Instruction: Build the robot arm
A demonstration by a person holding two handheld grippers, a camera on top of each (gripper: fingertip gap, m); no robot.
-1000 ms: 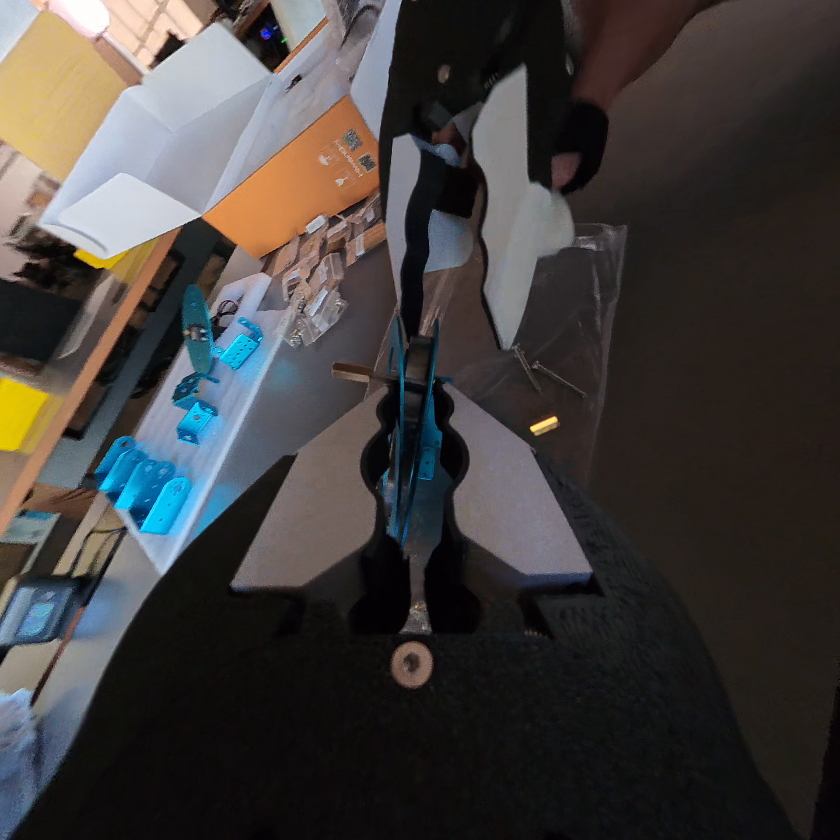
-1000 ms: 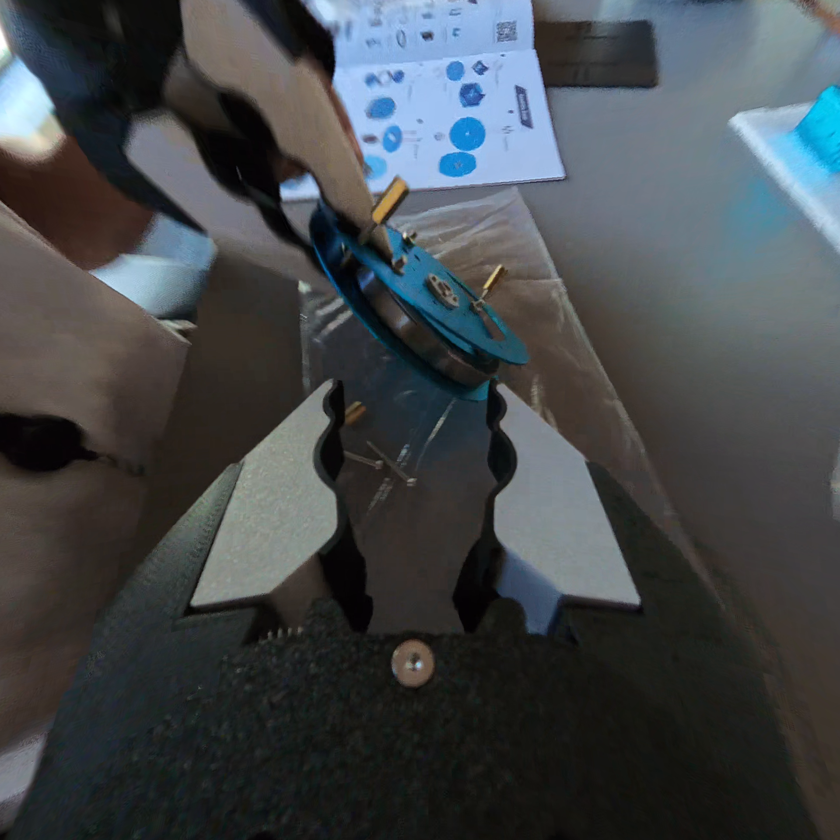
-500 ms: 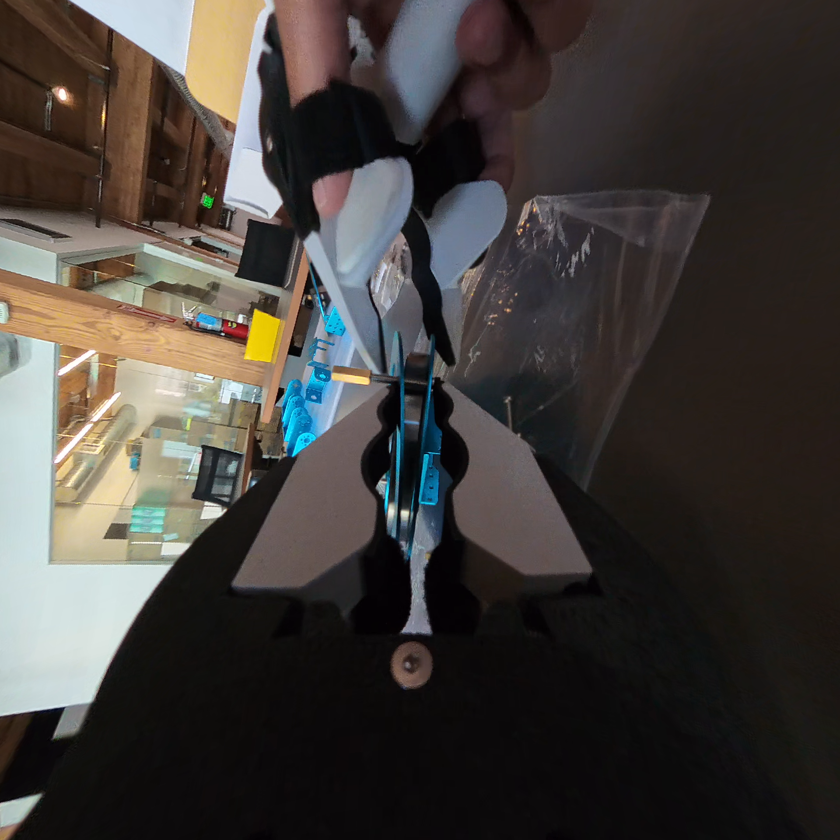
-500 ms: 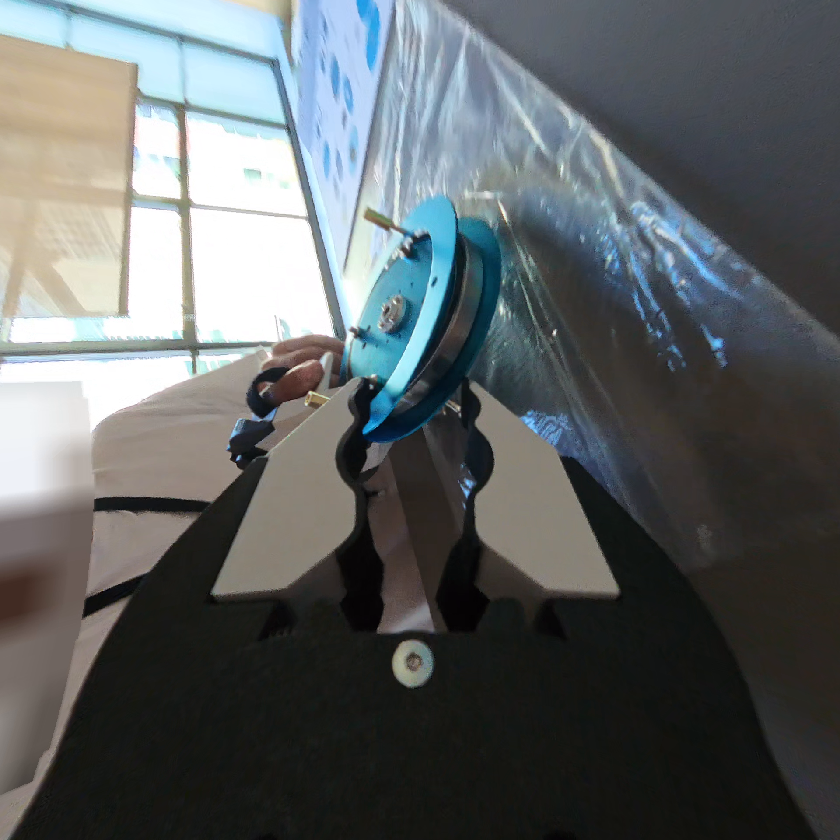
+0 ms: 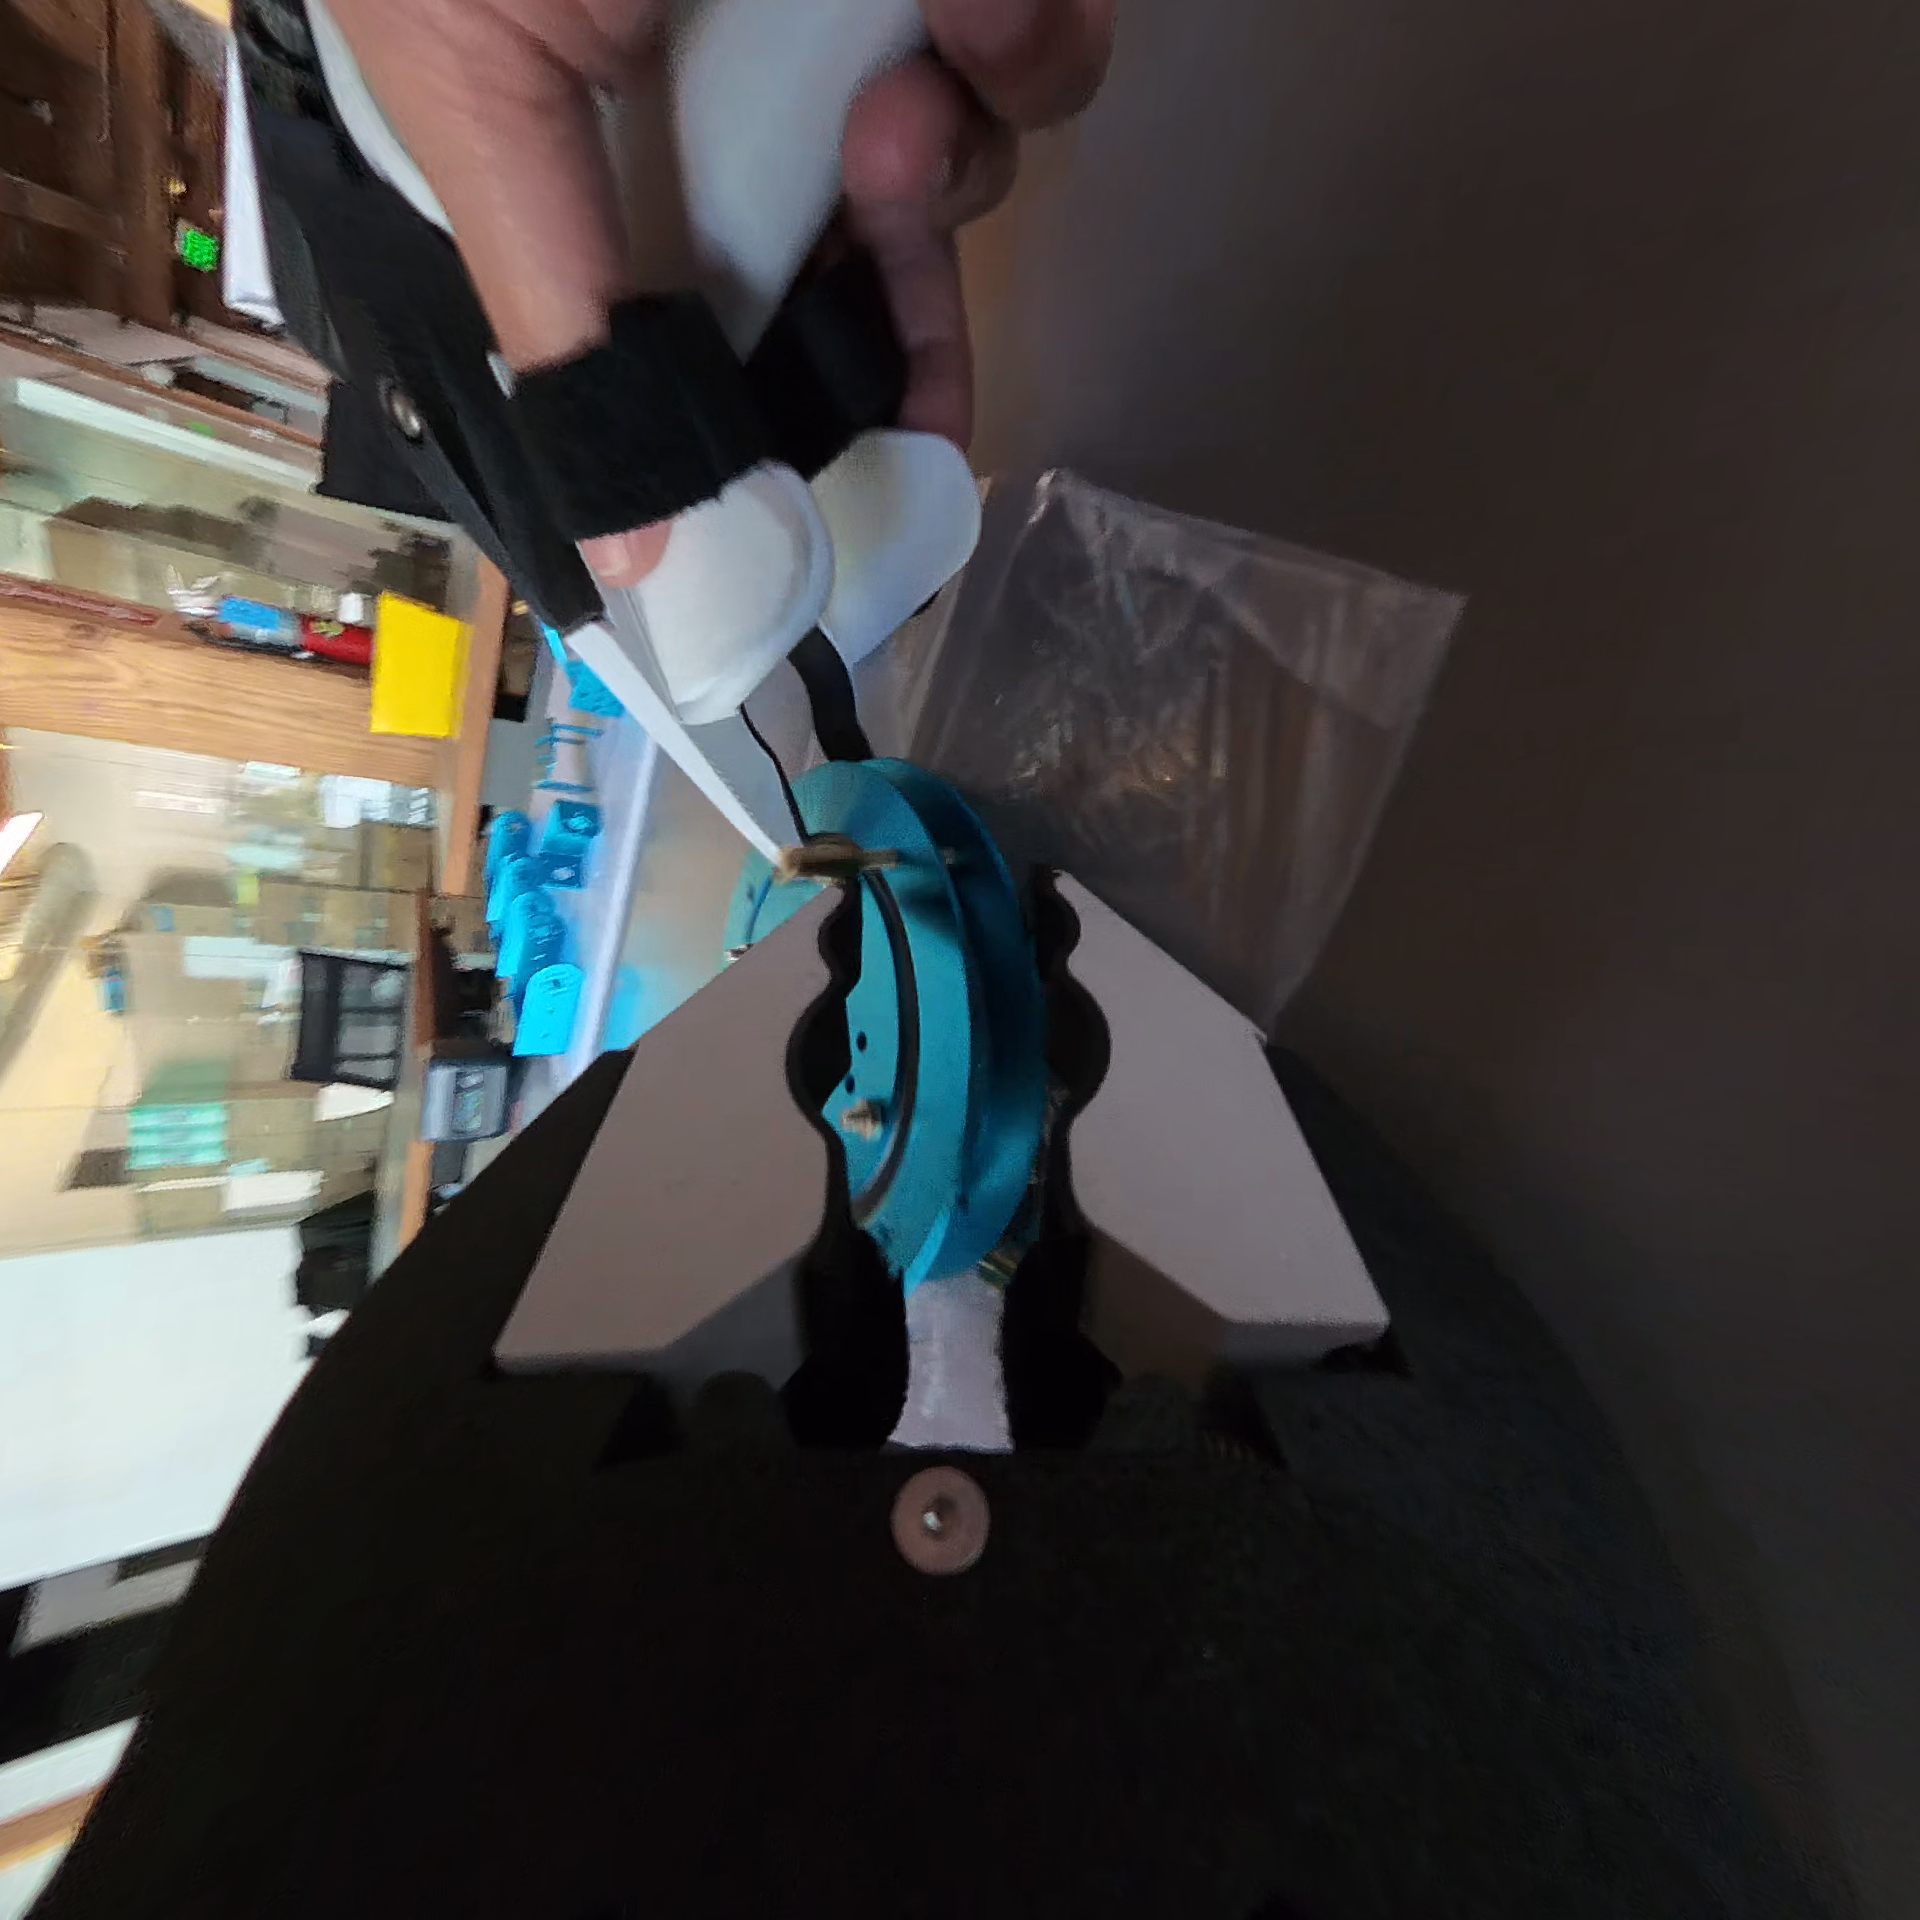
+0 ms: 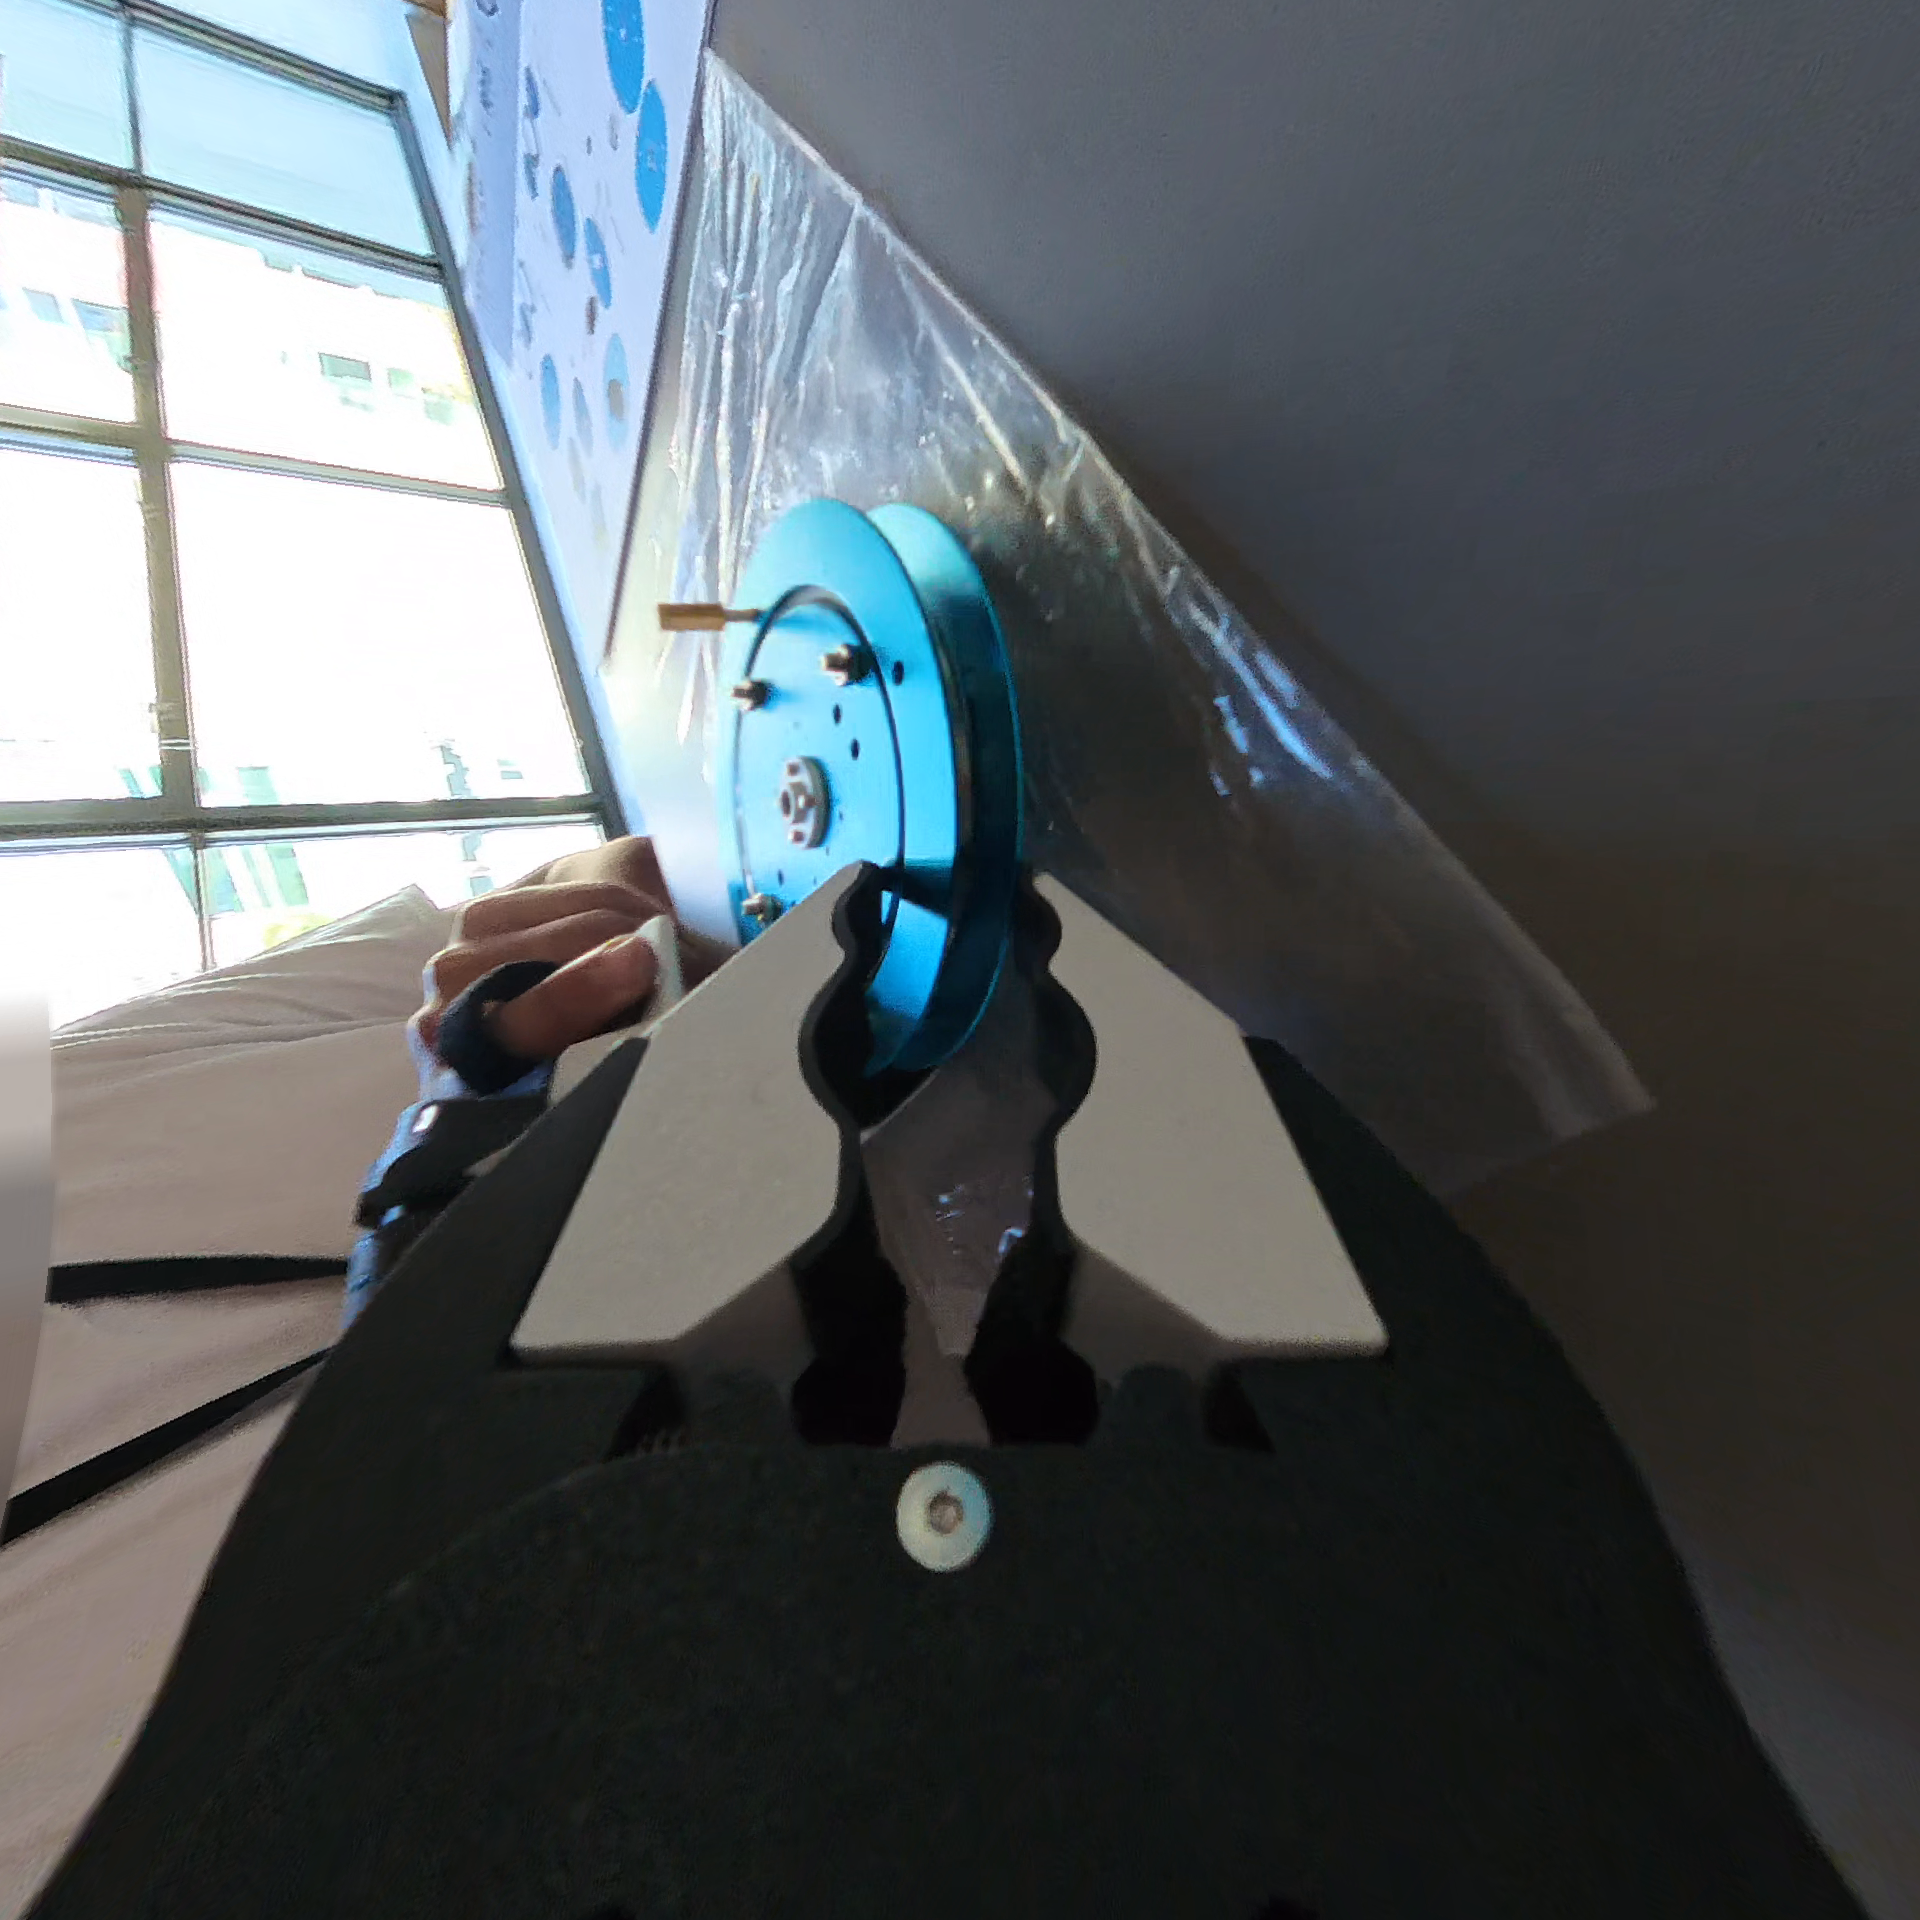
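Left hand-held gripper (image 5: 940, 1039) clenched on lower rim of blue wheel assembly (image 5: 935, 997), held edge-on above clear plastic bag (image 5: 1174, 748) on grey table (image 5: 1610, 416). Right hand-held gripper (image 6: 940, 925) likewise clamped on the wheel's rim; brass standoff (image 6: 691, 615) projecting from wheel face, illustrated sheet (image 6: 561, 239) beyond bag.

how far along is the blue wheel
Done: the wheel is two stacked discs, with one brass standoff fitted. In hand: the left gripper and right gripper both clamp its rim, by the bag. Left, probably: three studs look bare.
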